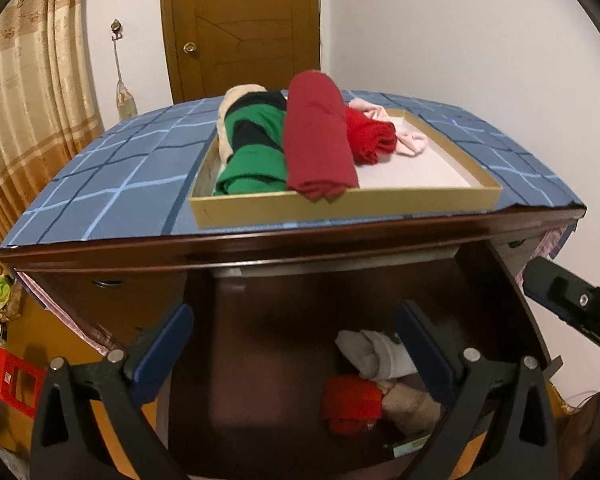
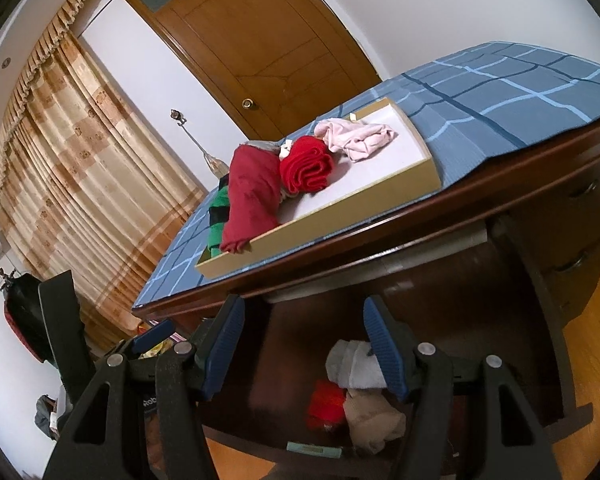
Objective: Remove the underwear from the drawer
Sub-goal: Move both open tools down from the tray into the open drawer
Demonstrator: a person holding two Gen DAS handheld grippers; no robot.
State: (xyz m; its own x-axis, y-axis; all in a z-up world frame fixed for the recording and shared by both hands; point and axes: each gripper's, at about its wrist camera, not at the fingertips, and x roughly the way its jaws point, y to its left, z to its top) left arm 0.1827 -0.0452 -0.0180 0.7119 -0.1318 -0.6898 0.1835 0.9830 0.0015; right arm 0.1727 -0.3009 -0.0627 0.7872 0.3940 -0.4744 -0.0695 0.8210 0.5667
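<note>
1. Underwear left in the open drawer [image 1: 284,360]: white roll [image 1: 374,354], red bundle [image 1: 352,404], beige piece [image 1: 410,402], clumped together at the drawer's right side. They touch each other.
2. Left gripper [image 1: 296,344] hangs above the drawer, jaws spread wide, nothing held. Right gripper [image 2: 304,344] likewise released and empty, the white roll just beside its right pad [image 2: 384,354].
3. Risk as I see it: the three pieces overlap, so a pinch on one likely drags a neighbour out or unrolls it. Soft knit, no firm edge to grab.
4. Risk: the dresser's top edge [image 1: 292,246] overhangs the drawer; a steep lift could snag cloth or knock a finger on it.
5. Risk: drawer interior is dark, glossy wood, and the views are blurred there; depth to the cloth is hard for me to judge.
6. On top: shallow cardboard tray [image 1: 340,204], white floor, on a blue checked cloth [image 1: 112,176]. It holds a green-black roll [image 1: 252,152], maroon fold [image 1: 320,136], bright red ribbed roll [image 1: 370,134], and crumpled pink piece [image 1: 408,142].
7. The maroon fold overhangs the tray's front rim; a careless drop-off could tip it out.
</note>
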